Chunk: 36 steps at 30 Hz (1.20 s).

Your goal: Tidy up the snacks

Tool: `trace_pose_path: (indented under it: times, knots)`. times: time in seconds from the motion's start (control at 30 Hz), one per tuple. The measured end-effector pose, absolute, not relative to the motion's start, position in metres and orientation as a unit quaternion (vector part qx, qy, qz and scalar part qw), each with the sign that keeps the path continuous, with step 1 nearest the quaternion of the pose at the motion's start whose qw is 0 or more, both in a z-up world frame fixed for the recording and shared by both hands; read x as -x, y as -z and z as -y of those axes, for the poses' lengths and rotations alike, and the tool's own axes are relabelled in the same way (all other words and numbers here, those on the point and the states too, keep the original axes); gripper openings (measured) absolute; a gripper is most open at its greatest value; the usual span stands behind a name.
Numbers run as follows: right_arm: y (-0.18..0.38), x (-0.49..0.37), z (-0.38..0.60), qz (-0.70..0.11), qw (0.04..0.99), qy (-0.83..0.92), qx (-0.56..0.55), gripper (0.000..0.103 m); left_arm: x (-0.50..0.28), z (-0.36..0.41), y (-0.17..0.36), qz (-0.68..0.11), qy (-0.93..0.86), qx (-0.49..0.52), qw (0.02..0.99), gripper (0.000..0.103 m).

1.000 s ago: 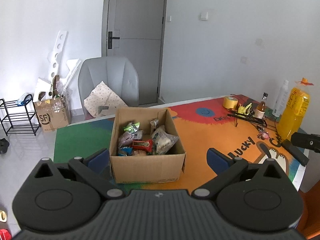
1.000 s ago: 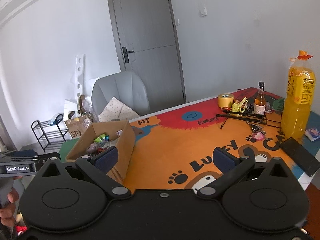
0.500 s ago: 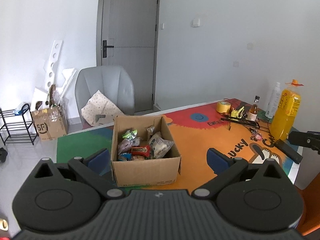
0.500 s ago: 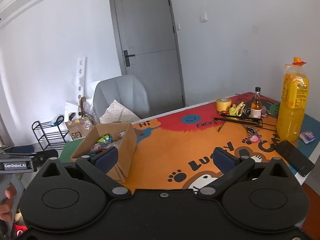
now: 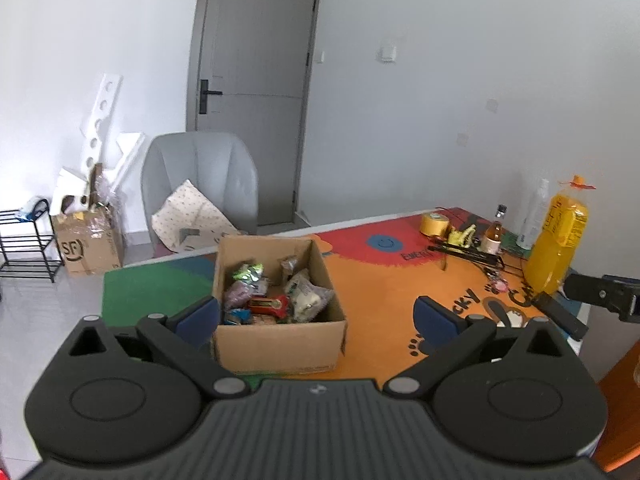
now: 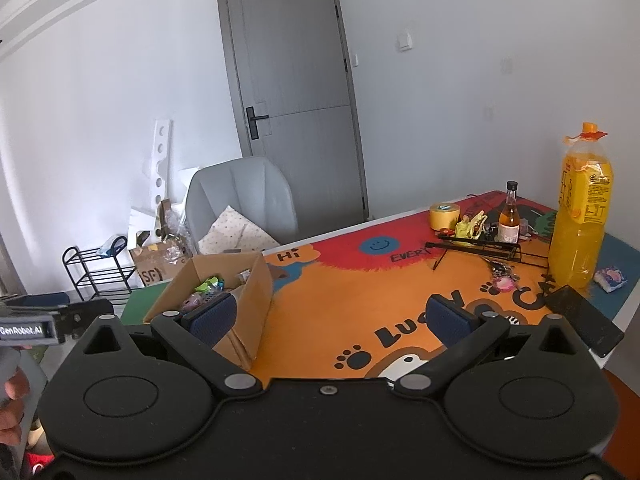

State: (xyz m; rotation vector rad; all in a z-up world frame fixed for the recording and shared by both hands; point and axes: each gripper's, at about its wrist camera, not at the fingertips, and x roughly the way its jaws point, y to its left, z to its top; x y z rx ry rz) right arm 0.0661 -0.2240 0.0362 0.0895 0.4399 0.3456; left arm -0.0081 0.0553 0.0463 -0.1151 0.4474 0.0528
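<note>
I hold my left gripper (image 5: 316,314) spread wide with nothing between its blue pads, and straight ahead of it, just past the fingertips, sits the open brown cardboard box (image 5: 280,344). The crinkly snack packets (image 5: 276,296) lie heaped inside it: a green foil one toward the far wall, a red bar and a pale bag nearer me. My right gripper (image 6: 330,318) is equally wide and empty; from its side the same box stands ahead and to the left, its near corner close to the left pad, with bare orange printed mat (image 6: 340,304) in front.

With every packet I can see already in the box and both grippers back from it, this fits either snacks waiting to be sorted out or a finished tidy-up, so I commit to nothing yet.

If I do reach in, I judge I should come down from above the rim, keep the pads clear of the thin cardboard walls, and pinch one packet by its crimped edge, since slick foil will likely slip under a flat squeeze.
</note>
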Motion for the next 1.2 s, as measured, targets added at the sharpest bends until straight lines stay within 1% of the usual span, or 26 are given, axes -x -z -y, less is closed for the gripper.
trace_pose_path:
  times: [1.2]
  knots:
    - [-0.0370,-0.0645,0.2153,-0.222,0.958,-0.177,-0.037,0.103,0.0107,-0.0582,-0.0451,-0.225,-0.024,0.047,0.973,0.103]
